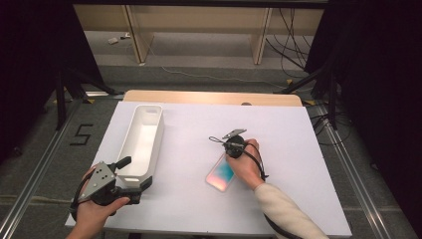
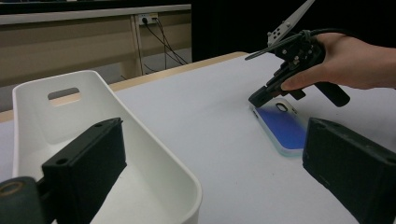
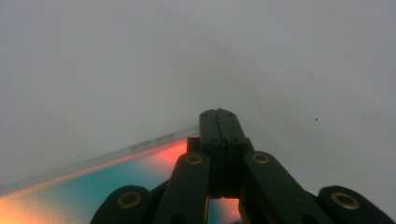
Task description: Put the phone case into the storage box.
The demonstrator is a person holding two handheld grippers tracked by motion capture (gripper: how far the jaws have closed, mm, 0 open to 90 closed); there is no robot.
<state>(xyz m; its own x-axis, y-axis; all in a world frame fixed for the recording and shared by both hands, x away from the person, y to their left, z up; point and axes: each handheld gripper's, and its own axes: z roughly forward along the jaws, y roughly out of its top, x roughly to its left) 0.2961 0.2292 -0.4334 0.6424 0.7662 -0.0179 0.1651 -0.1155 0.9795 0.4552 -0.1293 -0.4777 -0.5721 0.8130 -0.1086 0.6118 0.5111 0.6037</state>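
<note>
Pressing its closed jaws down at the far end of a flat, translucent phone case tinted pink, orange and teal point(image 1: 220, 173), the right gripper point(image 1: 225, 155) has its tips together with nothing pinched between them; in the right gripper view point(image 3: 219, 122) they meet at the case's clear edge point(image 3: 93, 161). The case lies flat on the white table sheet point(image 1: 278, 149), right of centre and near the person, well apart from the long white plastic bin with handle cut-outs point(image 1: 142, 139) at the left. The left gripper point(image 1: 130, 173) waits at the near end of that bin, jaws spread wide and empty, as the left gripper view point(image 2: 210, 168) shows. This looks like the nudging step, with the shut tips set to shove or tip the case. Next, I judge, the right jaws must part and straddle an edge, since a flat case offers little to pinch until lifted.
</note>
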